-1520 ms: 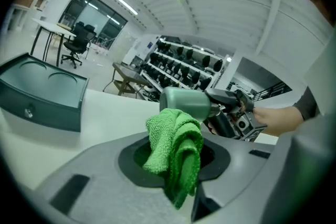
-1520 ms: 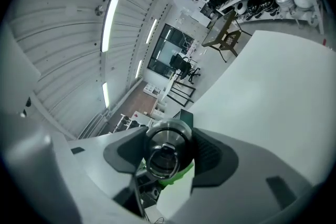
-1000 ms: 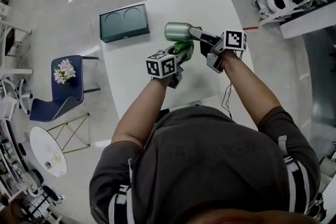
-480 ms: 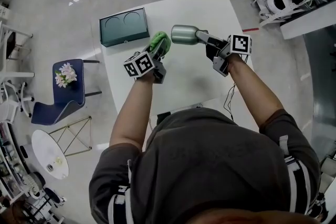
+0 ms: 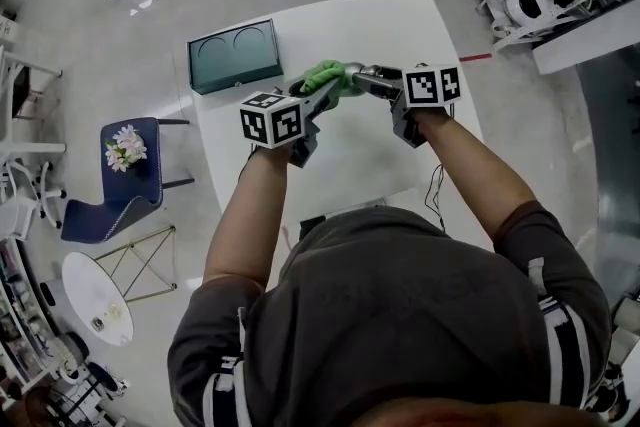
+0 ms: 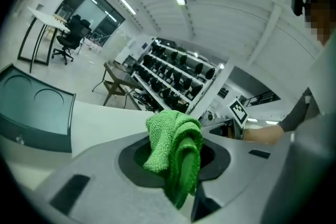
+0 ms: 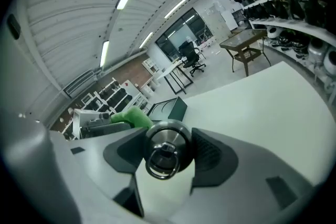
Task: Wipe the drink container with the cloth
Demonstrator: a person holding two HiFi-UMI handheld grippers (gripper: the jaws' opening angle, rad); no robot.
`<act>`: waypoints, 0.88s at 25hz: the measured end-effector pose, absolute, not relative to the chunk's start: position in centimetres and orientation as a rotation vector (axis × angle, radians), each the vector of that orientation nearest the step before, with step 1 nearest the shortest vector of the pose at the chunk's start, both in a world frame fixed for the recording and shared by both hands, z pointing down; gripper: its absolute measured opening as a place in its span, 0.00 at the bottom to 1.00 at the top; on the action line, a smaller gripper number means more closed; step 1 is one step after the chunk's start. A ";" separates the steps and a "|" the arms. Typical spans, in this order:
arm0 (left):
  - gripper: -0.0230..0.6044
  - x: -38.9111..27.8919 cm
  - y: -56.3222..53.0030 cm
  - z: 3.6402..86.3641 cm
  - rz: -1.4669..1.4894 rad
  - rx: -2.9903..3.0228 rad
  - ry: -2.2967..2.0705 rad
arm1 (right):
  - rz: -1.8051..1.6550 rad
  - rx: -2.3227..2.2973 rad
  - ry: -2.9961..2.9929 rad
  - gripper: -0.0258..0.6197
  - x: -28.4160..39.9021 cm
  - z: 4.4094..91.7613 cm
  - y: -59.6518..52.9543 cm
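1. In the right gripper view, the drink container [image 7: 166, 149] shows only its ringed steel end; its body is hidden behind that end.
2. In the head view, the green cloth [image 5: 325, 75] covers most of the container.
3. The left gripper view's edge cuts off the teal tray [image 6: 31, 113].

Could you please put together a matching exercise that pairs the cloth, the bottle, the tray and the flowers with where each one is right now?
Things:
1. cloth
2. bottle
3. tray
4. flowers

Places:
A. on the blue chair
B. held in the right gripper
C. lying on the white table
D. held in the left gripper

Pairs: 1-D, 2-B, 3-C, 4-A
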State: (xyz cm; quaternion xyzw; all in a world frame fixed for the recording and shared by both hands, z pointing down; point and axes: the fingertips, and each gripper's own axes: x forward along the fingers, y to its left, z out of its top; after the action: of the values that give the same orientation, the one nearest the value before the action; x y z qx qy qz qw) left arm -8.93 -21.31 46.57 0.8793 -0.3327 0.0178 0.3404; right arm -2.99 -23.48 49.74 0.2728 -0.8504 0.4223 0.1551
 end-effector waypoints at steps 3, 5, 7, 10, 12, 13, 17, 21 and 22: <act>0.19 -8.9 -21.6 47.2 0.177 2.330 -0.891 | 1.159 0.747 -2.435 0.42 -3.3 49.7 -22.9; 0.19 -9.7 -22.2 48.3 0.248 2.328 -0.932 | 1.148 0.727 -2.438 0.42 -3.2 49.8 -22.6; 0.19 -10.9 -22.9 49.6 0.327 2.312 -0.980 | 1.139 0.695 -2.447 0.42 -3.2 49.7 -22.2; 0.19 -11.9 -23.3 50.9 0.436 2.303 -0.987 | 1.001 0.632 -2.475 0.42 -3.1 49.4 -21.4; 0.19 -11.3 -23.1 50.4 0.440 2.323 -0.915 | 0.725 0.570 -2.463 0.42 -3.4 49.4 -20.7; 0.19 -10.7 -22.9 49.7 0.415 2.338 -0.865 | 0.567 0.528 -2.437 0.42 -3.6 49.6 -20.4; 0.19 -7.1 -22.4 47.6 0.372 2.381 -0.698 | 0.200 0.371 -2.331 0.42 -4.8 50.3 -18.9; 0.19 -6.4 -22.3 49.9 0.471 2.369 -0.691 | 0.137 0.295 -2.293 0.42 -5.0 51.1 -17.9; 0.19 -6.6 -22.3 50.6 0.483 2.352 -0.699 | 0.139 0.281 -2.296 0.42 -4.9 51.1 -17.7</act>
State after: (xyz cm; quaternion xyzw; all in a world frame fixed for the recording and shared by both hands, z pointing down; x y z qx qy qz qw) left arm -6.60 -22.31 50.63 0.8926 -0.2654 0.1832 0.3151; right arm -4.89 -17.68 51.11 0.1113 -0.9078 0.0550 0.4007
